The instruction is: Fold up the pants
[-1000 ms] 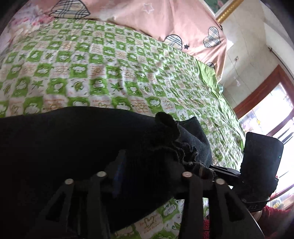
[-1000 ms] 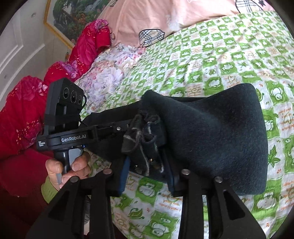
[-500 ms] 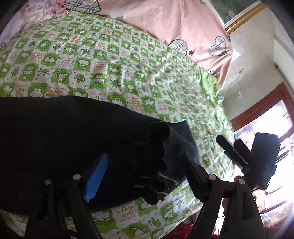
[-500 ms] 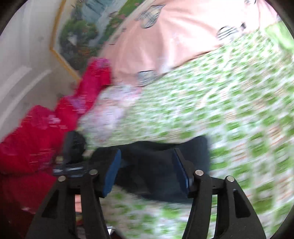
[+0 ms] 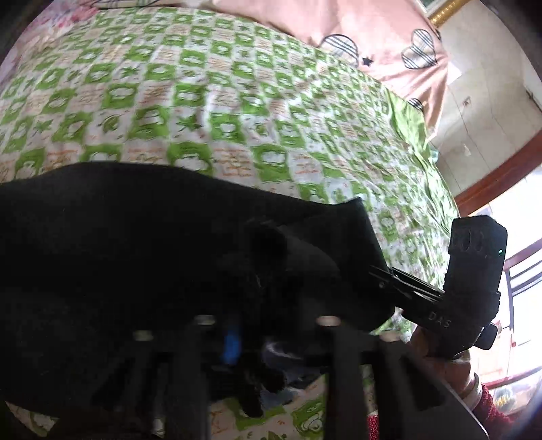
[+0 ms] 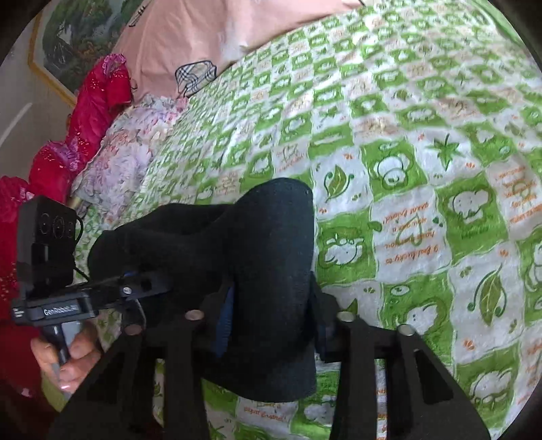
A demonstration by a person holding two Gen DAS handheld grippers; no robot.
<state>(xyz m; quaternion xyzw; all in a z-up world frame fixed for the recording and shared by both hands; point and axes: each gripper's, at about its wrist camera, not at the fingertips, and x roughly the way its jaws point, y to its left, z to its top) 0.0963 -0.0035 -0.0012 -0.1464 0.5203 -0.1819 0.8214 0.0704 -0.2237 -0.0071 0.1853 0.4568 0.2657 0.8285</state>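
- Both grippers grip one end of the black pants (image 6: 267, 257), probably to carry it over for a fold.
- Right gripper (image 6: 271, 314) is clamped on cloth; left gripper (image 5: 271, 328) likewise.

Black pants (image 6: 271, 257) on bedsheet (image 6: 423, 142) checked green and white, orange script. Beyond sheet: pink cover (image 5: 355, 30) with plaid hearts; beside it, red quilt (image 6: 101, 91), floral pillow (image 6: 125, 159). Tool pads blue (image 6: 224, 314).

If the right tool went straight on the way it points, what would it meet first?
The black pants already between the right tool jaws; beyond that fold, probably the green checked bedsheet, though depth is unclear.
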